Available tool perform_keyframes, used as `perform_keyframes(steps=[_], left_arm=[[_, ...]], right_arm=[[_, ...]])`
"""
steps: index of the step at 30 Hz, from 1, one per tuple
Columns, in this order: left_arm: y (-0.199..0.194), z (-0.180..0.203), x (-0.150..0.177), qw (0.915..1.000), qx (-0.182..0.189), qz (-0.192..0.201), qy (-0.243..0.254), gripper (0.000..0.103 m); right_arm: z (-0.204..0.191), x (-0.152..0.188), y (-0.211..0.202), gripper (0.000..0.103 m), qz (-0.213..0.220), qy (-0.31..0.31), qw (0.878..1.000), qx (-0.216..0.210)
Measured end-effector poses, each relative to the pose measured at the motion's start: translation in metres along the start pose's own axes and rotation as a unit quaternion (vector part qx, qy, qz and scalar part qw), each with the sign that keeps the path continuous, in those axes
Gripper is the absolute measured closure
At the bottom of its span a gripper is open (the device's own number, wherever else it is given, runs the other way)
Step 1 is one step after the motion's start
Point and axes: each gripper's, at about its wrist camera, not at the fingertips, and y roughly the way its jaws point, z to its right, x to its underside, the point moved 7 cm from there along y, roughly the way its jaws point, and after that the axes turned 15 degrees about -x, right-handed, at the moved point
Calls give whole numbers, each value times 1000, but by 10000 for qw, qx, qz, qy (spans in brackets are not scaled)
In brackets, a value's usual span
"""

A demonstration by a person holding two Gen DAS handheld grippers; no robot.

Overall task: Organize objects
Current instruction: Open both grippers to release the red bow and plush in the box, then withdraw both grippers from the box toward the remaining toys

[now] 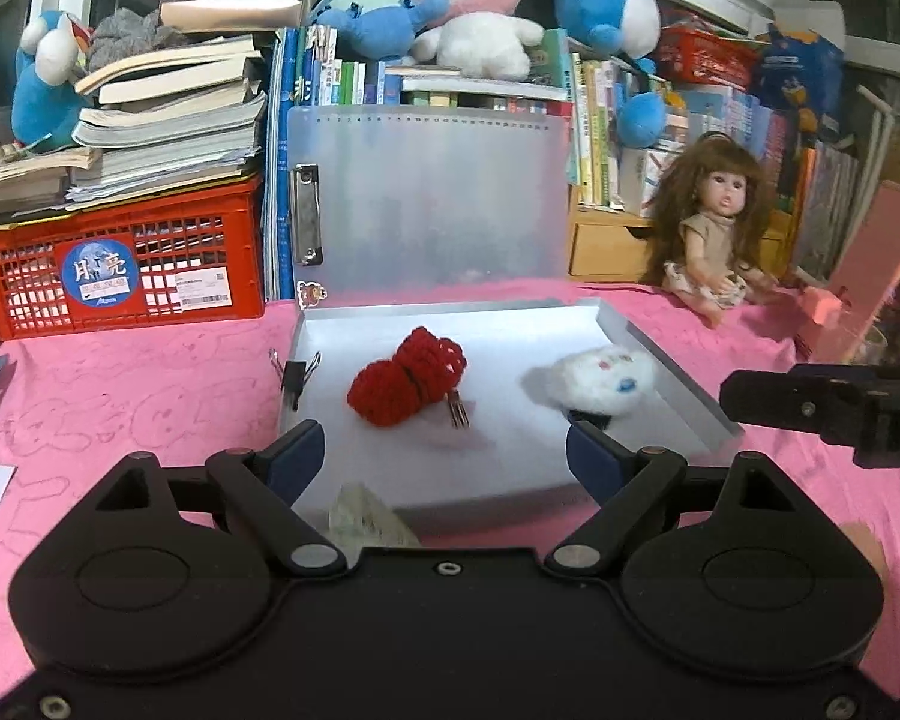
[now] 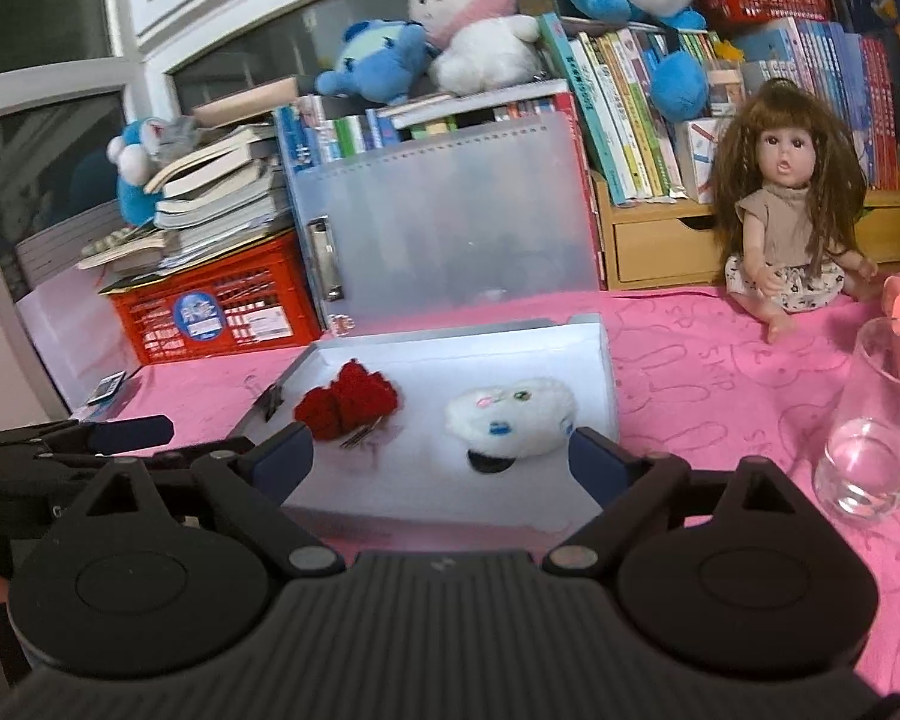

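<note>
Left wrist: left gripper (image 1: 444, 456) spread wide, empty; ahead, shallow white open box (image 1: 678, 372) holding red crocheted hair clip (image 1: 408, 381). Right wrist: right gripper (image 2: 441, 459) gaping, empty; fluffy white plush clip (image 2: 510, 414) just beyond its fingers.

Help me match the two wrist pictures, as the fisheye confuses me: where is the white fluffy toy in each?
Left wrist view: the white fluffy toy lies right of centre, on the right side of the open box.
Right wrist view: the white fluffy toy lies near the centre, just above the right claw.
Shared landmark: the red knitted piece, left of the toy in both.
</note>
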Motion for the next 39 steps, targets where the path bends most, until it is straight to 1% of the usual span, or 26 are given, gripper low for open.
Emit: perform_keyframes(steps=[6, 12, 17, 22, 30, 32, 37, 39], left_arm=[[-29, -9, 21, 9999, 69, 46, -119, 15], [-53, -12, 39, 9998, 19, 210, 64, 15], [-70, -13, 57, 9996, 99, 229, 103, 15], [-81, -12, 77, 9994, 97, 249, 209, 15], [-98, -15, 98, 9990, 130, 307, 285, 15], [-103, -15, 103, 9988, 200, 329, 305, 16], [-110, -15, 114, 9983, 357, 281, 374, 27], [-110, -17, 118, 9984, 369, 224, 353, 27]], right_arm=[[-15, 21, -15, 6, 6, -158, 9999, 15], [-28, 46, -26, 6, -112, -329, 9994, 40], [-33, 63, -36, 6, -183, -291, 9994, -8], [-33, 78, -41, 6, -268, -200, 9994, 14], [-31, 94, -51, 6, -311, -113, 9994, 79], [-30, 97, -54, 6, -308, -143, 9994, 100], [-28, 103, -61, 6, -330, -199, 9991, 157], [-28, 105, -63, 6, -347, -202, 9990, 172]])
